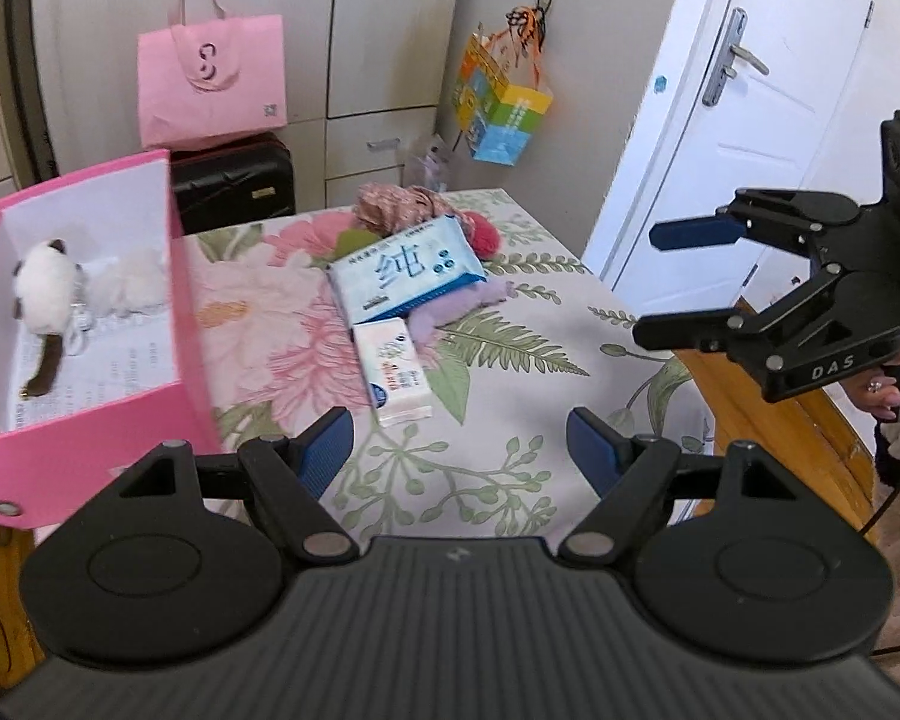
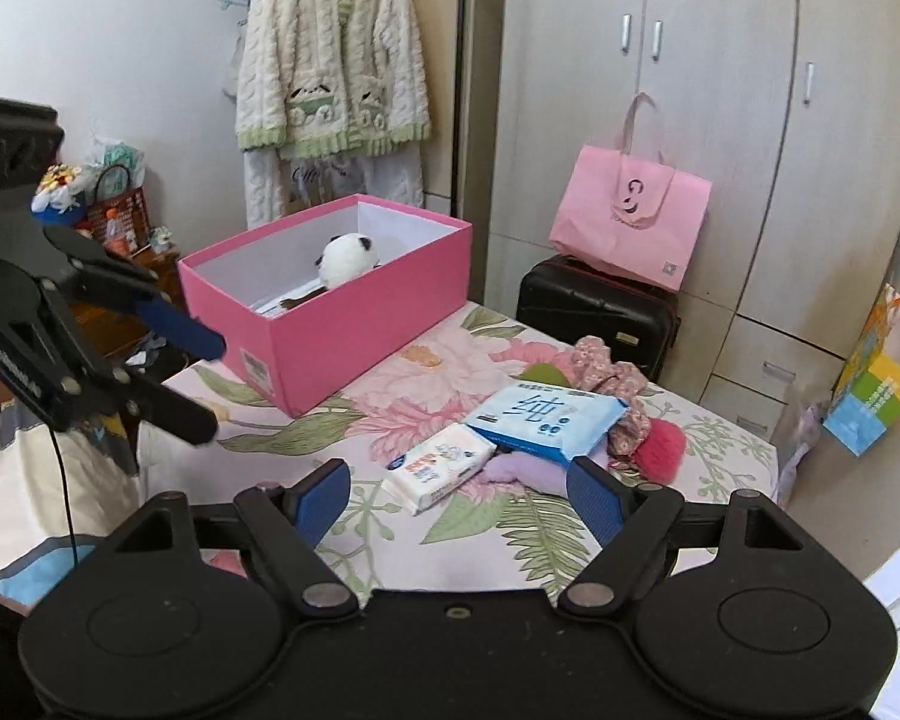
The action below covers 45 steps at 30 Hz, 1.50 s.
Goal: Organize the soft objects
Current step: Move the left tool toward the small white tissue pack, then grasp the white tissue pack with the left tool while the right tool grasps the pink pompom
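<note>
Risk first, going left to right: pink box (image 2: 330, 324) sits at the bed's corner with a plush cat (image 2: 345, 261) inside, so I'd guess a clumsy drop could shove it off. Tissue packs (image 2: 546, 417) overlap the purple plush (image 2: 519, 471), easy to snag both. My left gripper (image 1: 459, 441) and right gripper (image 2: 459, 483) are both spread wide, holding nothing, touching nothing.

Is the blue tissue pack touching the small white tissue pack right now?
Touching. In the right wrist view the blue tissue pack has its lower corner overlapping the top edge of the small white tissue pack, with no bedsheet visible between them.
</note>
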Motion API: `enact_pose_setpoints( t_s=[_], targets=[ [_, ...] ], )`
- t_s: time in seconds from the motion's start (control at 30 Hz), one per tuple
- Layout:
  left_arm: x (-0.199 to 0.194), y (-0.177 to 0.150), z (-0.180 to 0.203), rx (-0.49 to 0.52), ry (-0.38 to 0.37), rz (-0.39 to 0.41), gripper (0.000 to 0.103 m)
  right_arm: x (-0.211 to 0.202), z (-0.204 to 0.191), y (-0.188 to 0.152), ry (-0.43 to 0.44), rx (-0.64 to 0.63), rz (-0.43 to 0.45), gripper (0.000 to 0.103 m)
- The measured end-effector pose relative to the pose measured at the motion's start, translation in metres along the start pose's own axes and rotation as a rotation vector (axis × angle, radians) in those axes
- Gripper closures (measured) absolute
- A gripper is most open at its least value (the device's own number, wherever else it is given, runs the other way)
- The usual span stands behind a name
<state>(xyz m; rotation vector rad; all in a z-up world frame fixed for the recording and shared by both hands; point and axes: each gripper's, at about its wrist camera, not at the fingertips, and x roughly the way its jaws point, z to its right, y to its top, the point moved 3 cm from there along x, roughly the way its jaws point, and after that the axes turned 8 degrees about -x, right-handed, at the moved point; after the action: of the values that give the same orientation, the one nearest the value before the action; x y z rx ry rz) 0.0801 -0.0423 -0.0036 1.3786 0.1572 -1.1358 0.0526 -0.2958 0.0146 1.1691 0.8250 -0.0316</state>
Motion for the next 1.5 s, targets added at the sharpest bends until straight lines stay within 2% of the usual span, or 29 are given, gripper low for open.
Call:
enact_pose_setpoints(
  t_s=[0.13, 0.37, 0.57, 0.8, 0.9, 1.07, 1.13, 1.3, 1.37, 1.5],
  targets=[
    [0.028, 0.001, 0.004, 0.004, 0.0, -0.007, 0.025, 0.007, 0.016, -0.01, -0.039, 0.016, 0.018, 0.02],
    [0.073, 0.002, 0.001, 0.02, 0.065, 0.015, 0.025, 0.029, 0.053, -0.028, -0.071, 0.089, 0.067, 0.02],
    [0.116, -0.003, -0.011, -0.02, 0.084, 0.003, 0.025, 0.062, 0.088, -0.049, -0.116, 0.152, 0.108, 0.02],
    [0.149, -0.006, -0.024, -0.01, 0.145, 0.062, 0.025, 0.11, 0.117, -0.068, -0.169, 0.123, 0.105, 0.021],
    [0.16, -0.006, -0.027, -0.005, 0.153, 0.093, 0.025, 0.131, 0.131, -0.071, -0.163, 0.128, 0.098, 0.025],
    [0.174, -0.004, -0.035, -0.042, 0.154, 0.116, 0.025, 0.16, 0.153, -0.07, -0.149, 0.176, 0.085, 0.026],
    [0.177, -0.004, -0.033, -0.022, 0.17, 0.138, 0.025, 0.171, 0.158, -0.069, -0.139, 0.168, 0.068, 0.026],
    [0.183, -0.003, -0.031, 0.004, 0.207, 0.142, 0.032, 0.19, 0.161, -0.069, -0.104, 0.137, 0.044, 0.029],
    [0.184, -0.003, -0.028, 0.025, 0.235, 0.141, 0.039, 0.195, 0.162, -0.069, -0.096, 0.124, 0.045, 0.029],
    [0.185, -0.005, -0.024, 0.036, 0.235, 0.157, 0.048, 0.206, 0.166, -0.069, -0.069, 0.141, 0.047, 0.03]
  ],
)
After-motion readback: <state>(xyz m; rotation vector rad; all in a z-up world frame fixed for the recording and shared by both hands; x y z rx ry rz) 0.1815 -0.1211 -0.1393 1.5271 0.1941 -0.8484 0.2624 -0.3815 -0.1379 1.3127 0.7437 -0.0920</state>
